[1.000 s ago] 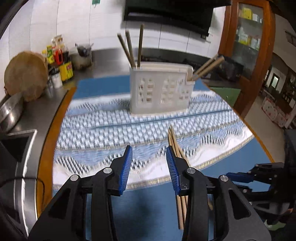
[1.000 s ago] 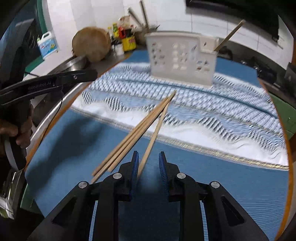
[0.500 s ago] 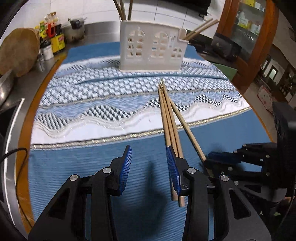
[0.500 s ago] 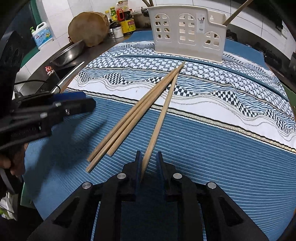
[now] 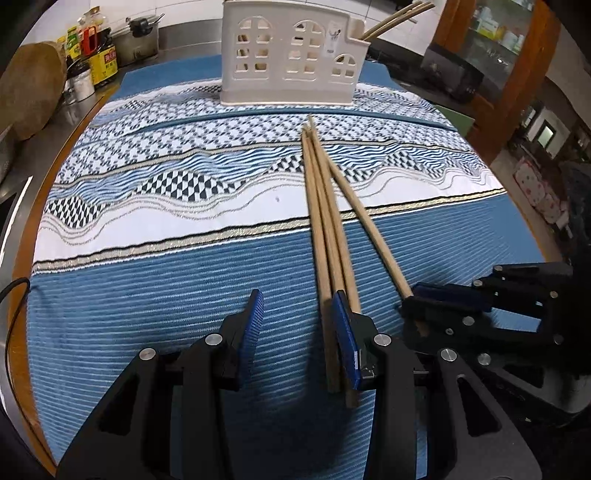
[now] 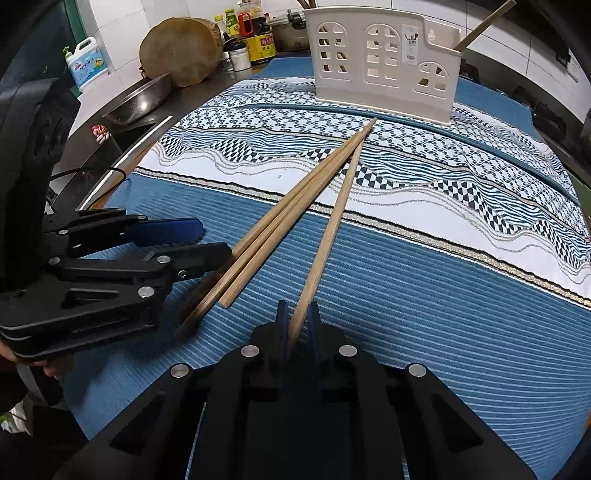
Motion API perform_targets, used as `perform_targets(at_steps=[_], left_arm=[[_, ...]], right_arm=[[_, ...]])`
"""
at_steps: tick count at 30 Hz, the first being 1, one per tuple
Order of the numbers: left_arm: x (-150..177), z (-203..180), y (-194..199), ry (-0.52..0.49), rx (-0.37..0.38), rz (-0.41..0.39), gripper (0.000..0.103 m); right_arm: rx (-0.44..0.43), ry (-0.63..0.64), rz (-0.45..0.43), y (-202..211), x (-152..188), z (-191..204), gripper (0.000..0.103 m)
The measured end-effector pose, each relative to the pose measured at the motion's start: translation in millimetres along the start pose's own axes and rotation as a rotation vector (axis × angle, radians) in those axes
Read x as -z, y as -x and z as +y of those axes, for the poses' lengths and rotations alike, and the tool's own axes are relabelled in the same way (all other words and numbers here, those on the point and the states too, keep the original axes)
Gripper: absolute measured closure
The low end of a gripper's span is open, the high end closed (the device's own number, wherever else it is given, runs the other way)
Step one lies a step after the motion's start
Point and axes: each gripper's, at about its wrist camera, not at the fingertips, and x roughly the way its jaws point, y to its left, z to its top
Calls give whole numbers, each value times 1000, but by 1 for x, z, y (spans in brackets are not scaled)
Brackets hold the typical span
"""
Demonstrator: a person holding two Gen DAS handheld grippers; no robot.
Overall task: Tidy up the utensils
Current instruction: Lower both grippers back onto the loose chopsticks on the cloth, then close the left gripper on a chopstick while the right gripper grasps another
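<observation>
Several wooden chopsticks lie on the blue and white cloth. A bundle of three (image 5: 325, 229) runs toward the white utensil holder (image 5: 291, 59); it also shows in the right wrist view (image 6: 280, 221). My left gripper (image 5: 299, 328) is open, low over the cloth, its right finger (image 5: 345, 339) against the bundle's near ends. My right gripper (image 6: 298, 321) is shut on the near end of a single chopstick (image 6: 332, 221), which lies on the cloth; it shows in the left wrist view (image 5: 432, 299). The holder (image 6: 384, 62) has chopsticks in it.
A round wooden block (image 6: 181, 48), sauce bottles (image 6: 255, 33), a steel bowl (image 6: 140, 103) and a detergent bottle (image 6: 86, 62) stand at the counter's left. The table edge curves along the left (image 5: 22, 369). A wooden cabinet (image 5: 491, 55) is at the right.
Both grippers have come down and forward to the chopsticks' near ends. My right gripper has closed on the single chopstick. The left stayed open.
</observation>
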Motion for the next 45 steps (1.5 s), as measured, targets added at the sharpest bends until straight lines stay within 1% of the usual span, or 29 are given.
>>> perform_targets(at_steps=[5, 11, 15, 17, 20, 22, 24, 26, 31, 33, 35, 38, 42, 43, 44, 45], left_arm=[[0, 0, -2, -2, 2, 6, 64], [1, -3, -3, -19, -22, 1, 62], [1, -6, -3, -36, -48, -5, 62], [1, -7, -3, -32, -59, -4, 61], [2, -11, -4, -24, -66, 6, 62], [3, -16, -5, -48, -95, 1, 62], [4, -16, -5, -43, -103, -5, 62], [4, -15, -5, -47, -136, -10, 62], [4, -3, -2, -7, -160, -24, 64], [5, 2, 0, 17, -148, -31, 65], [7, 5, 4, 41, -112, -47, 67], [12, 1, 5, 35, -56, -61, 67], [15, -3, 3, 26, -54, -74, 67], [15, -3, 3, 23, -59, -79, 76], [15, -3, 2, 12, -70, -79, 82], [15, -2, 2, 0, -79, -79, 85]], right_arm=[[2, 0, 3, -1, -1, 0, 92], [10, -4, -2, 0, 1, -2, 92], [38, -4, -5, 3, 2, -4, 93], [68, -5, -10, 5, 4, -7, 94], [86, -15, -8, 7, 7, -11, 94], [84, -25, -10, 8, 9, -14, 95], [86, -25, -11, 8, 10, -14, 95], [85, -31, -15, 9, 10, -15, 95], [95, -58, -28, 12, 13, -20, 95], [90, -64, -31, 12, 14, -22, 95], [87, -67, -35, 12, 15, -22, 95], [82, -71, -42, 13, 16, -23, 95], [78, -69, -49, 12, 17, -22, 95], [76, -70, -50, 12, 17, -22, 95], [75, -69, -50, 12, 17, -22, 95], [74, -69, -50, 12, 16, -23, 95]])
